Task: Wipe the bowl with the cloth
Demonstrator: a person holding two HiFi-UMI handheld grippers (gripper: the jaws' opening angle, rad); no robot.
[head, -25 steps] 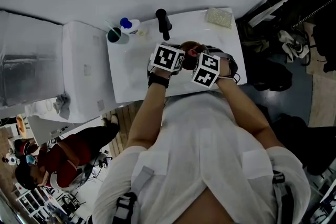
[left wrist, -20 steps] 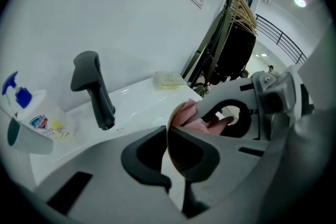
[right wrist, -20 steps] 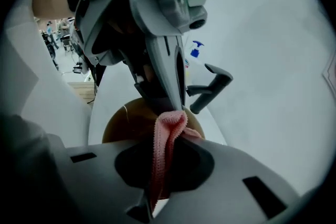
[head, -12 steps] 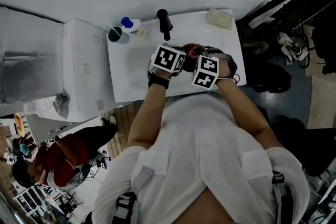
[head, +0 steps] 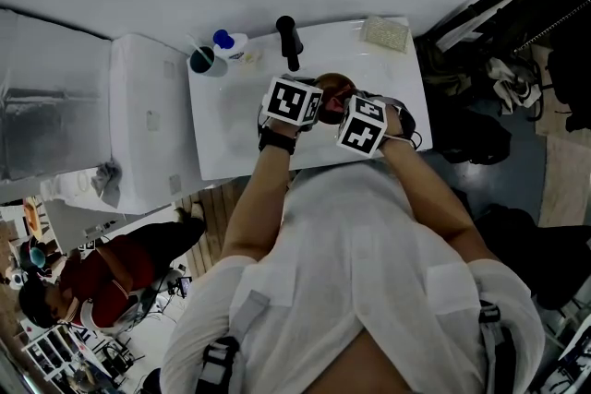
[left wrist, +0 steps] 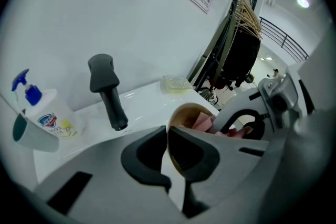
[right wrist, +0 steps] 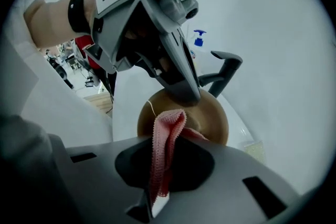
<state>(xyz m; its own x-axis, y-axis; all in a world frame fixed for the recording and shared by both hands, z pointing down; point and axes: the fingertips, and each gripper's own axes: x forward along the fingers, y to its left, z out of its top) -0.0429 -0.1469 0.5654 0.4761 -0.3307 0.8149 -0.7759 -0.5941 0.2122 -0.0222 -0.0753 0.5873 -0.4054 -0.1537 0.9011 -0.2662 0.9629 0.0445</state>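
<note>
A brown bowl is held tilted over the white table, just beyond both marker cubes. My left gripper is shut on the bowl's near rim, which runs up between its jaws. A pink cloth hangs folded from my right gripper, which is shut on it. The cloth's free end lies inside the bowl. In the right gripper view the left gripper reaches down onto the bowl's far rim. In the left gripper view the cloth shows pink inside the bowl.
A black upright handle stands at the table's far edge. To its left are a spray bottle and a dark cup. A yellow sponge lies at the far right corner. A white cabinet adjoins the table's left side.
My right gripper has shifted slightly with the cloth and tilted. More of the bowl now shows beyond the cubes. The left gripper has kept still.
</note>
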